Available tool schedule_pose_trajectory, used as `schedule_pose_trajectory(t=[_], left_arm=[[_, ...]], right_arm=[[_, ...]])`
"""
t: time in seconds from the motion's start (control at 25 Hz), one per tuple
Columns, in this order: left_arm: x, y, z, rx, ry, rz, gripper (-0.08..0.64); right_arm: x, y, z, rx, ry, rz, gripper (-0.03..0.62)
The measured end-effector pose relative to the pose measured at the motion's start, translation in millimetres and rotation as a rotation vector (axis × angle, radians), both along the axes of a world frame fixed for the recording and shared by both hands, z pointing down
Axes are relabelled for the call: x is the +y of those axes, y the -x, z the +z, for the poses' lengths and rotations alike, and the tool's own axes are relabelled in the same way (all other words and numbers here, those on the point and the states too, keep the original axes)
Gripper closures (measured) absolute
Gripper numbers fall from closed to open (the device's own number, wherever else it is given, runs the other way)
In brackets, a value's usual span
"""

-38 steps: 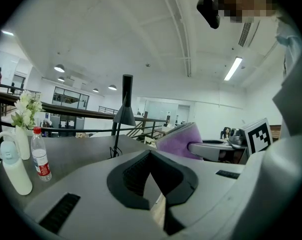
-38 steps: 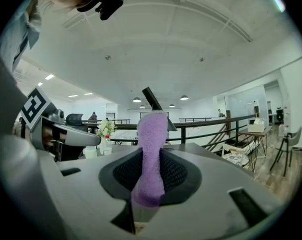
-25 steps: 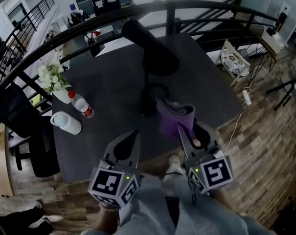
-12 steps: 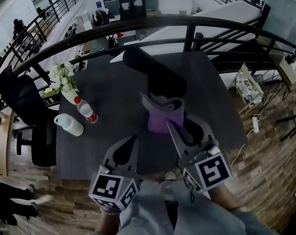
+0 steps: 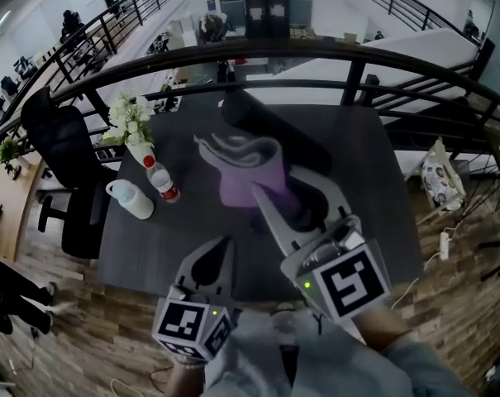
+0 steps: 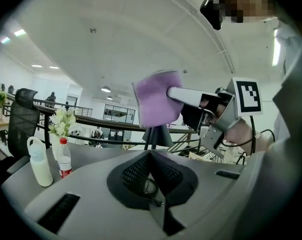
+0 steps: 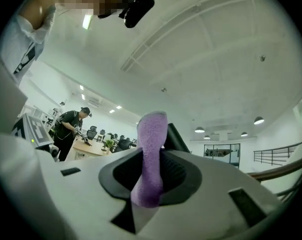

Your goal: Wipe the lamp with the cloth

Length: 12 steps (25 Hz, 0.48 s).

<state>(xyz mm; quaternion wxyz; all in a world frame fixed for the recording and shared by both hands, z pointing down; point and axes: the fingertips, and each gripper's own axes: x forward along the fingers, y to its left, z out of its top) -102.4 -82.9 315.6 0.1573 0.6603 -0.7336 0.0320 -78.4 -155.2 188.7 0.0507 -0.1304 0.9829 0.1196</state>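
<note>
Fuzzy cloth [image 7: 150,154]; matt black lamp [image 5: 245,112] (dark table [image 5: 361,193] likewise matt).

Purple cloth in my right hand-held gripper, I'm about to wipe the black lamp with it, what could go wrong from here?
1. The black lamp stands on a thin stem, and the left hand-held gripper hangs back shut, not steadying it; a firm push might tip it.
2. The right hand-held gripper pinches the purple cloth by one fold; rubbing could drag it out.
3. The red-capped plastic bottle stands nearby and could get knocked.
</note>
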Motion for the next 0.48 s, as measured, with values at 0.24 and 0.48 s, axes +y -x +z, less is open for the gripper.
schedule_pose_trajectory(t=[0.24, 0.48], left_arm=[[-3, -7, 2, 0.003, -0.024, -0.036, 0.551], [-9, -16, 0, -0.008, -0.032, -0.059, 0.551]], right_arm=[[-13, 12, -3, 0.025, -0.008, 0.001, 0.503], [-36, 15, 15, 0.067, 0.004, 0.033, 0.503]])
